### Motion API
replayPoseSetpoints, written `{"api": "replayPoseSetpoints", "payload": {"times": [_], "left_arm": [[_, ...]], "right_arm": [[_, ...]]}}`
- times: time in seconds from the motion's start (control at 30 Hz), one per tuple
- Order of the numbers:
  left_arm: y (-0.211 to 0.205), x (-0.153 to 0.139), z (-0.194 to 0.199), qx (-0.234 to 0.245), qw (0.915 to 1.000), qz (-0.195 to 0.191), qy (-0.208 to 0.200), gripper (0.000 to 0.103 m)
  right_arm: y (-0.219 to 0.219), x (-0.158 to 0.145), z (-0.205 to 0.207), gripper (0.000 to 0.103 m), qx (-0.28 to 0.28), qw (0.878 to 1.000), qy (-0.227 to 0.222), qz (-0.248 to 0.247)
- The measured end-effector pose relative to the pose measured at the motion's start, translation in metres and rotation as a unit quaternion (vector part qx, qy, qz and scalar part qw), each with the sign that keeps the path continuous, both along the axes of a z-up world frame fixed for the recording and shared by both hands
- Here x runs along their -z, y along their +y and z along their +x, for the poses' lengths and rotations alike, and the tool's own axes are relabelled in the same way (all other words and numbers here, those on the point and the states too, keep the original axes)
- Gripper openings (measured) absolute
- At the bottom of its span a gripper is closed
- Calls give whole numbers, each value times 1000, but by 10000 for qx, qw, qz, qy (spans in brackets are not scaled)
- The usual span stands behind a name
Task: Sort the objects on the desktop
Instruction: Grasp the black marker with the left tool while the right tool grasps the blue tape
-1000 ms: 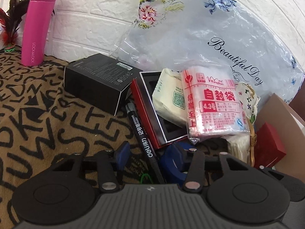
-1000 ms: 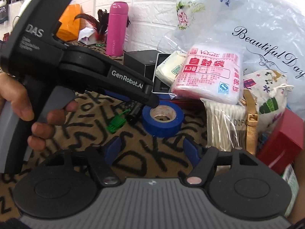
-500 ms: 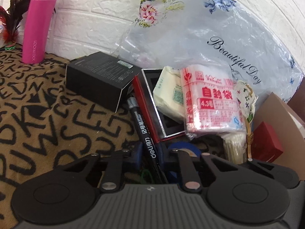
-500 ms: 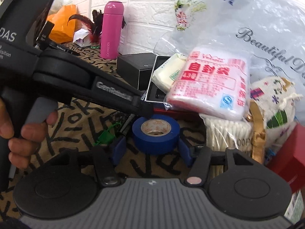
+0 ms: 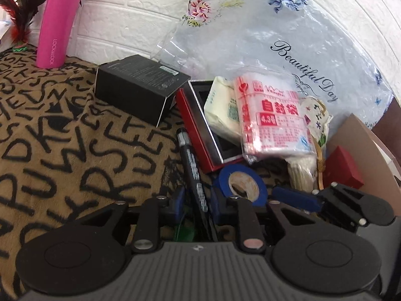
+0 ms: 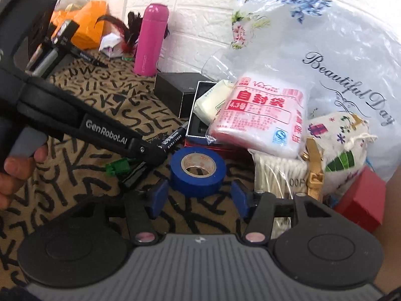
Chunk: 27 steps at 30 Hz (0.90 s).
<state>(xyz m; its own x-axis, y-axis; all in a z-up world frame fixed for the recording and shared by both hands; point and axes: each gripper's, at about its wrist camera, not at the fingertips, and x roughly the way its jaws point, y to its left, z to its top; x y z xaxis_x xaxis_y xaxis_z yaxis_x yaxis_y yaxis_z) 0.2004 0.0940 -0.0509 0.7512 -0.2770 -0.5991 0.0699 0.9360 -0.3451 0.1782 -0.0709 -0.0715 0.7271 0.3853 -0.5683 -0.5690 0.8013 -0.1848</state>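
Brown cloth with black letters (image 5: 75, 135) covering the desk, white brick wall behind. Big clear floral bag printed "Beautiful Day" (image 6: 333, 57) leaning on the wall at the back right. Pink bottle (image 5: 60, 22) upright at the back left, feather toy (image 5: 20, 22) just beside it. Black box (image 5: 140, 87) on the cloth in front of the floral bag, touching the open red case (image 5: 198, 130). Cream packet (image 5: 221, 107) and red-printed zip-bag pack (image 6: 260, 118) resting in and over that red case. Printed drawstring pouch (image 6: 338, 145) right of the pack, cotton swab pack (image 6: 278, 173) below it, small red box (image 6: 361, 200) at far right.

Left gripper (image 5: 196, 200) closed on the black marker (image 5: 191, 165), blue pads pinching its barrel from both sides; marker tip end pointing toward the black box, barrel lying just beside the red case. Same grip visible in the right wrist view, left gripper (image 6: 150, 154) over the marker (image 6: 173, 138) with a green clip (image 6: 117, 166) on the cloth beside it.

Right gripper (image 6: 198, 198) open, pads spread either side of the blue tape roll (image 6: 198, 173), not touching it. Tape roll flat on the cloth, just in front of the red case, between marker and swab pack.
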Motion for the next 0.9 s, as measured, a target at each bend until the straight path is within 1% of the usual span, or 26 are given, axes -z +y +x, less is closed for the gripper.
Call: {"api": "replayPoseSetpoints", "payload": {"times": [0.07,0.17,0.3,0.4,0.5,0.57,0.6,0.63,0.7,0.8,0.9], "left_arm": [[-2,0,9,-34,9999,92,-40,26],[-4,3,20,1,9998,197,-94,26],[-10,4,18,140,9985,501,-162,20],[-12,2,9,212,9988,438,-63,21],[-19,2,-7,388,9982,459,21,21],[-26,2,-24,659,9968,434,97,21],[-30,3,-33,776,9960,408,144,18],[-36,5,-42,939,9946,397,184,14],[-47,8,-62,1213,9915,419,192,13],[-66,10,-95,1534,9859,651,147,13],[-78,12,-125,1861,9801,660,183,13]], "right_arm": [[4,3,7,55,-69,10000,60,-12],[8,6,15,57,-93,10000,29,-7],[8,5,27,56,-48,9993,202,299],[4,5,18,56,-94,9990,260,355],[-2,3,-1,56,-141,9991,310,268],[-11,1,-19,56,-151,9990,353,212],[-17,1,-30,56,-144,9989,384,218],[-24,0,-41,56,-113,9987,426,254],[-38,-1,-64,56,-41,9983,506,292],[-59,-2,-99,56,19,9980,584,254],[-83,-4,-135,56,194,9971,660,337]]}}
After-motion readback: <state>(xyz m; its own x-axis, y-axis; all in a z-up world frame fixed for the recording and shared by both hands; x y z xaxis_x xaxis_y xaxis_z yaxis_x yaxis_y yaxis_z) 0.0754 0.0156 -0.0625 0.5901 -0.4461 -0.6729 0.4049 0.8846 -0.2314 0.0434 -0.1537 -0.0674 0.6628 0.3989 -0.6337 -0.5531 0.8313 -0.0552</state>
